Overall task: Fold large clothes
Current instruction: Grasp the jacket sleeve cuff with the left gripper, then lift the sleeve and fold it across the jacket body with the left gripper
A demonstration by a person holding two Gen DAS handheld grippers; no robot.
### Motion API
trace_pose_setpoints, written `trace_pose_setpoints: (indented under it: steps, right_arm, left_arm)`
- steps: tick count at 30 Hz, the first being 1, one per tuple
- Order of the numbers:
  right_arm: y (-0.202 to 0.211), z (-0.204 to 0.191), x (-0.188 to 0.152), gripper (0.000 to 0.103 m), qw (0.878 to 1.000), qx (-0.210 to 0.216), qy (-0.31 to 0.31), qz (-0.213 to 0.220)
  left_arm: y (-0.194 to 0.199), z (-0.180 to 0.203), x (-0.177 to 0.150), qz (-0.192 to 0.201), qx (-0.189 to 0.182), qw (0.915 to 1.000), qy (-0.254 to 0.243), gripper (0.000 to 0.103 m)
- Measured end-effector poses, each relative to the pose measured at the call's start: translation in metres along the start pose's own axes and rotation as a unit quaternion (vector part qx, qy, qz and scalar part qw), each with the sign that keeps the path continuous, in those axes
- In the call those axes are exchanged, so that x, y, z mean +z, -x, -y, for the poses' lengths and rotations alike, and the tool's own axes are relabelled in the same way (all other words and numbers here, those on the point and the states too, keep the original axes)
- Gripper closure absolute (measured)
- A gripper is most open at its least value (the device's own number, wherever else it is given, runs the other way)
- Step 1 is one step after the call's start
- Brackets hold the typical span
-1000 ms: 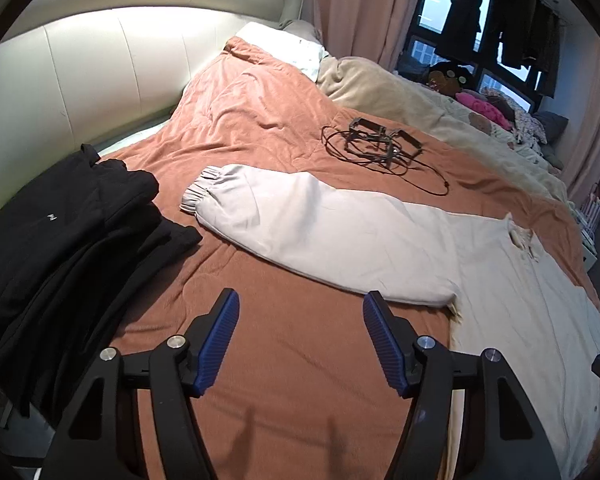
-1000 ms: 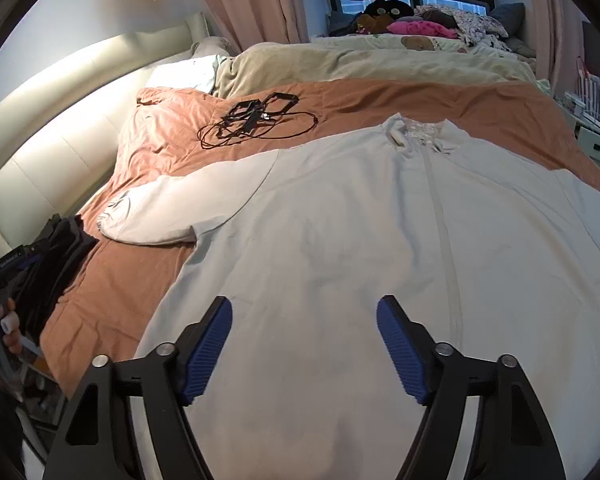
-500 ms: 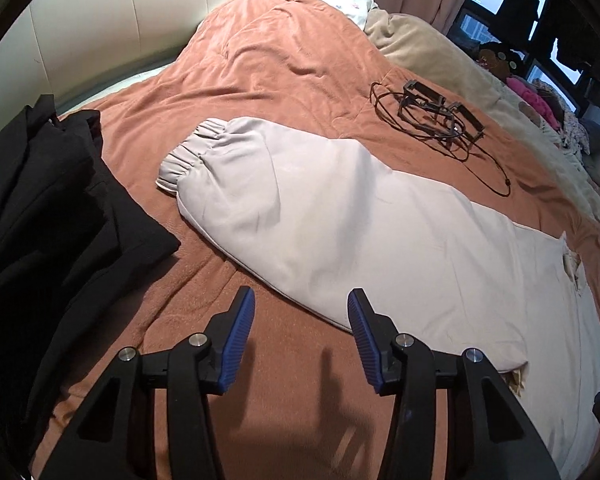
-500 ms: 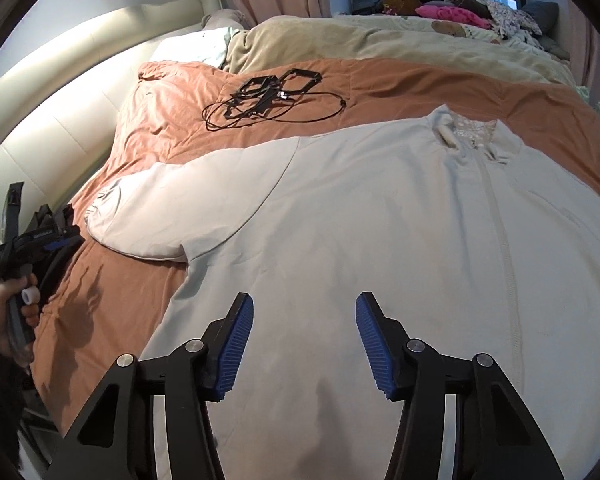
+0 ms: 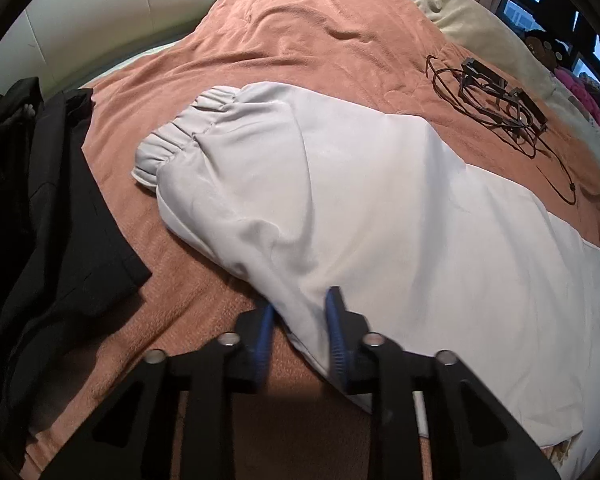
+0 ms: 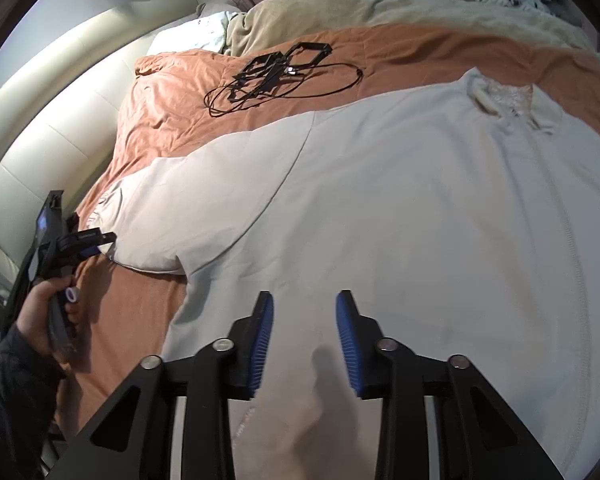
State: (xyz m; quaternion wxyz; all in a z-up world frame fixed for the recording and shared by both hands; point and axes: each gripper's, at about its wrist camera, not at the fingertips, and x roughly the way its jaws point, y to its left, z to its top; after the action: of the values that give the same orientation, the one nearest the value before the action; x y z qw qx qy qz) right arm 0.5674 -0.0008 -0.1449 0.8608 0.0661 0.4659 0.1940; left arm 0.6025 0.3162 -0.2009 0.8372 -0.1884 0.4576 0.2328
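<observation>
While no writing is legible | left gripper (image 5: 300, 312) closing on jacket (image 5: 340, 208) sleeve | right gripper (image 6: 305, 320) closing, empty

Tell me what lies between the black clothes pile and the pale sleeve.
Only bare orange bedspread lies between the black clothes pile and the pale sleeve; the left wrist view shows it.
</observation>
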Motion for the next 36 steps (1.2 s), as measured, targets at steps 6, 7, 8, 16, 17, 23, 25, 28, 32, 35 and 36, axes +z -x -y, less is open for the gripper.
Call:
trace_pose_setpoints:
  steps: [6,7,8,16,17,23,25,28,32,35,36]
  right_arm:
    - [-0.025,-0.015,0.011,0.089,0.998,0.05,-0.021,-0.013]
    - [-0.029,-0.019,0.013,0.089,0.998,0.06,-0.025,-0.014]
    - [-0.034,-0.023,0.015,0.09,0.997,0.073,-0.03,-0.016]
    - [-0.076,-0.05,0.018,0.095,0.99,0.12,-0.057,-0.044]
    - [-0.084,-0.051,0.016,0.095,0.989,0.125,-0.067,-0.049]
    - [-0.123,-0.06,0.0,0.096,0.979,0.147,-0.102,-0.095]
    - [-0.118,-0.06,0.002,0.096,0.977,0.156,-0.106,-0.099]
    - [-0.099,-0.053,0.002,0.092,0.978,0.155,-0.107,-0.091]
    - [-0.059,-0.033,-0.004,0.05,0.984,0.134,-0.101,-0.055]
    - [-0.028,-0.016,-0.009,0.05,0.986,0.123,-0.102,-0.036]
    - [-0.015,-0.009,-0.012,0.05,0.987,0.117,-0.104,-0.026]
  left_arm:
    - [0.04,0.015,0.014,0.055,-0.024,0.9978,-0.028,0.097]
    - [0.05,0.017,0.017,0.064,-0.032,0.9969,-0.032,0.097]
    - [0.06,0.019,0.021,0.073,-0.041,0.9959,-0.035,0.098]
    - [0.133,0.045,0.044,0.125,-0.111,0.9841,-0.06,0.098]
    - [0.138,0.049,0.046,0.131,-0.12,0.9821,-0.064,0.098]
    - [0.182,0.086,0.045,0.152,-0.174,0.968,-0.097,0.098]
    - [0.194,0.098,0.042,0.156,-0.189,0.9634,-0.108,0.098]
    - [0.21,0.115,0.035,0.16,-0.217,0.9547,-0.126,0.098]
    - [0.227,0.137,0.025,0.161,-0.249,0.9438,-0.146,0.098]
    - [0.238,0.158,0.017,0.156,-0.27,0.9362,-0.163,0.098]
    - [0.242,0.166,0.015,0.154,-0.277,0.9336,-0.168,0.098]
